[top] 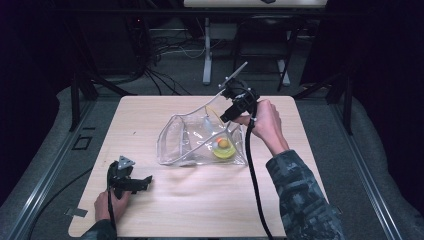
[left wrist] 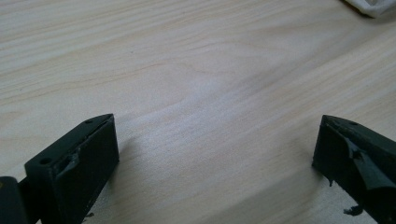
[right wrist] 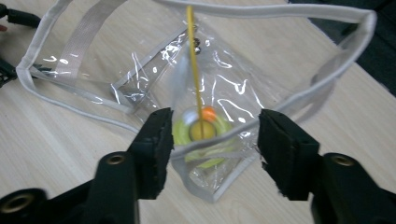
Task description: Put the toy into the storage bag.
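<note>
I see the wooden table [top: 200, 210] with lots of bare room around my left gripper [top: 131, 183], which sits low near the front edge. Its jaws are spread wide with just wood between them. Far ahead and to its right lies the clear bag [top: 187, 142]. My right gripper [right wrist: 210, 140] hangs over the bag's open mouth, jaws apart, gripping nothing. Below them, inside the bag, sits a yellow roll [right wrist: 201, 133] with a small orange bit [right wrist: 208, 112]. They look blurry to me.
</note>
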The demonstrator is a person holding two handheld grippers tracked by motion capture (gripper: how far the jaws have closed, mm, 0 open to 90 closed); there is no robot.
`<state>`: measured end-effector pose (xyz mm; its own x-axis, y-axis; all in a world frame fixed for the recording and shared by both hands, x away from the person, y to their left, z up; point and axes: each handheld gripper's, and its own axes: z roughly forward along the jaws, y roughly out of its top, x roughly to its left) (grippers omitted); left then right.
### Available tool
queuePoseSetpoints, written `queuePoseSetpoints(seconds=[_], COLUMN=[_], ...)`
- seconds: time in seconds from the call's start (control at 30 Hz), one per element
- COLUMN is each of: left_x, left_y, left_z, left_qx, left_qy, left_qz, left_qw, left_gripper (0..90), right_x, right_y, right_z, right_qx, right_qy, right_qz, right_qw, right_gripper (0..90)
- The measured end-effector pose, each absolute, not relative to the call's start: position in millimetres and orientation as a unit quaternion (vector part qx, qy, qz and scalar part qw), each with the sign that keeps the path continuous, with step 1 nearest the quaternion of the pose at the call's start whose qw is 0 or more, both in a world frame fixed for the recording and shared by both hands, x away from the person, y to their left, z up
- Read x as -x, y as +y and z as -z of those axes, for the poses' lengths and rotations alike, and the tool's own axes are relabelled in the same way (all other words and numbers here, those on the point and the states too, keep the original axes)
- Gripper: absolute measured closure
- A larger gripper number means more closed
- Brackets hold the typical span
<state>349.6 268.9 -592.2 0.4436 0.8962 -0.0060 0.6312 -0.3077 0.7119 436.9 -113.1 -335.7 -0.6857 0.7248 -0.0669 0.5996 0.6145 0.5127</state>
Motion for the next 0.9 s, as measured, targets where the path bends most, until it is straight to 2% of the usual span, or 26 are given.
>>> queuePoseSetpoints(seconds=[0.27, 0.57, 0.9], left_x=[-350, -349, -350], left_y=[269, 269, 269], left_z=[592, 592, 592], left_qx=[-0.784, -0.783, -0.783], left_qy=[0.487, 0.488, 0.489], left_qz=[-0.201, -0.203, -0.203], left_qw=[0.328, 0.328, 0.328], left_gripper=[0.1, 0.1, 0.0], right_x=[-428, -405, -391], right_y=[-143, -181, -224], right_z=[322, 337, 371], right_qx=[-0.388, -0.411, -0.433], right_qy=[0.868, 0.851, 0.836], right_qz=[-0.271, -0.279, -0.288], right_qw=[0.15, 0.17, 0.175], right_gripper=[17.3, 4.1, 1.3])
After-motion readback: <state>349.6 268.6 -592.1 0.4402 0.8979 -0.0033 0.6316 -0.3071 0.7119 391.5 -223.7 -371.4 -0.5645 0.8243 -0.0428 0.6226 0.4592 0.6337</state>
